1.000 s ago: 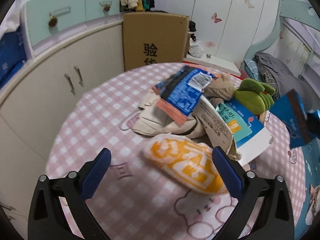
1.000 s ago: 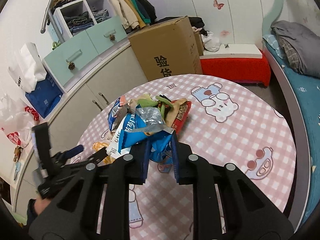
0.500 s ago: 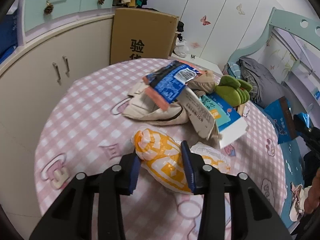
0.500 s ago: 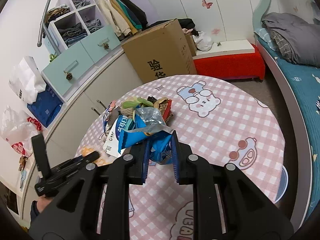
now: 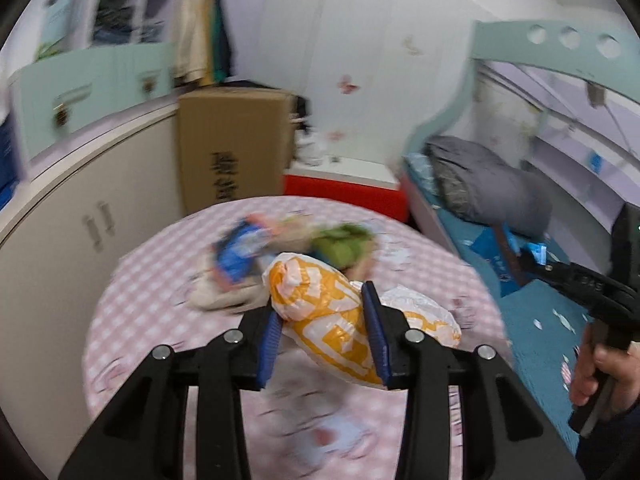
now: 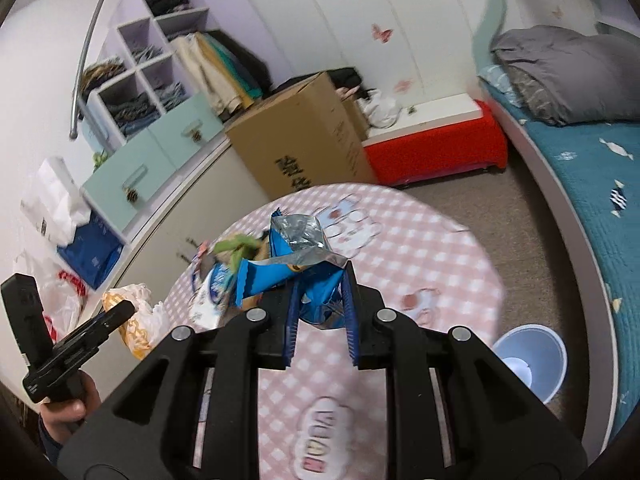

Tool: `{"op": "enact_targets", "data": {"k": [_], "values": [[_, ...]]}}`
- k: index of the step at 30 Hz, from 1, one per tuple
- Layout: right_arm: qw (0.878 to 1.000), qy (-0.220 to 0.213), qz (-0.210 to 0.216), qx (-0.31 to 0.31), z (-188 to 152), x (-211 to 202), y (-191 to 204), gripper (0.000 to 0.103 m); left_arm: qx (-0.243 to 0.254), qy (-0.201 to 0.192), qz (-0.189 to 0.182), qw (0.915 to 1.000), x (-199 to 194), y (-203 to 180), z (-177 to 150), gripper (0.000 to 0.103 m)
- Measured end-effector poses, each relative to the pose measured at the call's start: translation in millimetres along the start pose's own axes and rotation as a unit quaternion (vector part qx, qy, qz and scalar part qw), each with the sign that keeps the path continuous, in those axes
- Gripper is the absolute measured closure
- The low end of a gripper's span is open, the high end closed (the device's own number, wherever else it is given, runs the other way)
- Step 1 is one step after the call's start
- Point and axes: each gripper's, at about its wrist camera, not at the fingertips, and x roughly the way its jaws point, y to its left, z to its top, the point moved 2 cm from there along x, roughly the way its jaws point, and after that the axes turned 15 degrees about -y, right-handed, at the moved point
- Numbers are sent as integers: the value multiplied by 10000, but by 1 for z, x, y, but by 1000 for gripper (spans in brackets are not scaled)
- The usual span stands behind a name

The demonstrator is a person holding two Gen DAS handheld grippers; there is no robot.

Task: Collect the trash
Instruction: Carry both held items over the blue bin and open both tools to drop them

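Note:
My left gripper (image 5: 322, 324) is shut on an orange-and-white plastic bag (image 5: 320, 312) and holds it lifted above the round pink checked table (image 5: 132, 320). The bag also shows at the left of the right wrist view (image 6: 136, 320). My right gripper (image 6: 318, 312) is shut on a blue and silver snack wrapper (image 6: 292, 256), held above the table (image 6: 420, 248). A pile of trash, blue packets and a green item (image 5: 340, 240), lies on the table's far half; it also shows in the right wrist view (image 6: 224, 268).
A pale blue waste bin (image 6: 528, 360) stands on the floor right of the table. A cardboard box (image 6: 304, 148), a red bench (image 6: 432, 148), cabinets (image 5: 60, 208) and a bed (image 6: 592, 168) surround the table.
My left gripper closed on the orange bag and lifted it off the table. My right gripper rose and drew back with the blue wrapper, and the bin came into view.

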Motion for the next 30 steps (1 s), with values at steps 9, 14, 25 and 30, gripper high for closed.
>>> {"op": "enact_targets", "data": {"k": [9, 14, 25, 30], "values": [[9947, -370, -815, 498, 16, -42, -106, 83, 779, 355, -1385, 9866, 68, -146, -5, 65], [9853, -363, -1373, 946, 7, -53, -178, 83, 1080, 820, -1939, 9716, 113, -216, -24, 65], [9526, 224, -2069, 2219, -54, -37, -322, 83, 2305, 2407, -2310, 9141, 217, -359, -123, 64], [9369, 567, -2145, 2703, -88, -15, -364, 83, 2713, 3105, -2137, 8856, 262, -392, -180, 63]]}}
